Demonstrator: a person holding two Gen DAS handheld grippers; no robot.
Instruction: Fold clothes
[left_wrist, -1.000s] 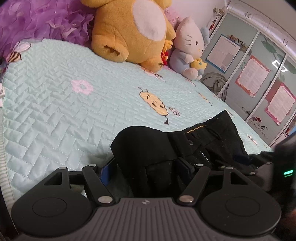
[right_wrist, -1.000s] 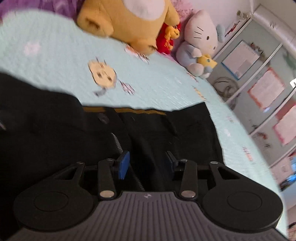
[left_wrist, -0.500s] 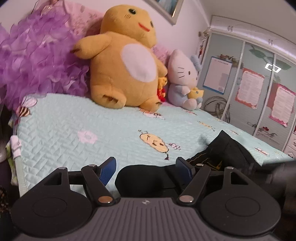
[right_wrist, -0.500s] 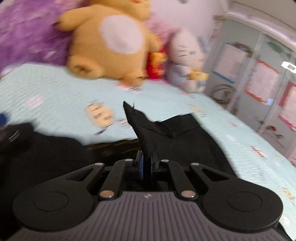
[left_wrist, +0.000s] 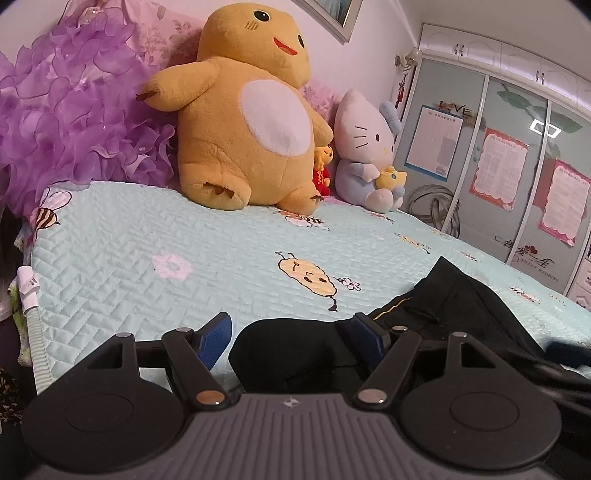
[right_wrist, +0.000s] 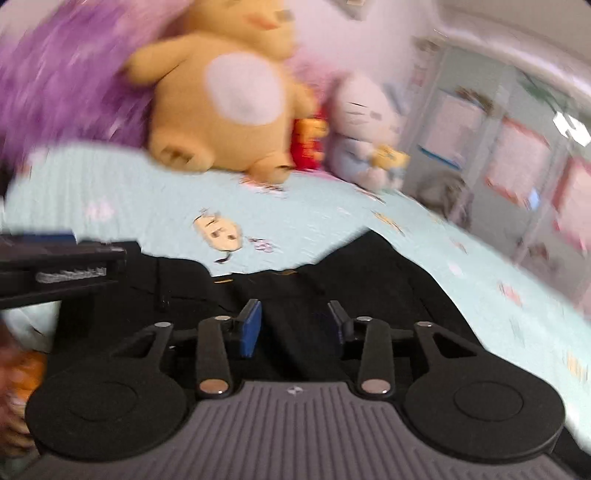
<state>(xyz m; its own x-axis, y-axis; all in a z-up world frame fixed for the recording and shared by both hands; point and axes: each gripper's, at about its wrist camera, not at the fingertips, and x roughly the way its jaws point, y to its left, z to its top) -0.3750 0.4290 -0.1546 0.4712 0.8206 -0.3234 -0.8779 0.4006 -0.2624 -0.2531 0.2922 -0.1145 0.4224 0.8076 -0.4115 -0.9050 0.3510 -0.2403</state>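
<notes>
Left wrist view: our left gripper (left_wrist: 290, 338) hangs open over black trousers (left_wrist: 454, 306) lying on the quilted bedspread (left_wrist: 147, 236); our right gripper (right_wrist: 293, 325) is spread open above them too.

- The trousers (left_wrist: 461, 306) lie on the bed (left_wrist: 129, 258), just before both tools.
- A bear plush (left_wrist: 247, 122) sits behind on the bed, with a cat plush (left_wrist: 365, 155) at its right.
- The wardrobe (left_wrist: 517, 147) stands right of the bed.
</notes>
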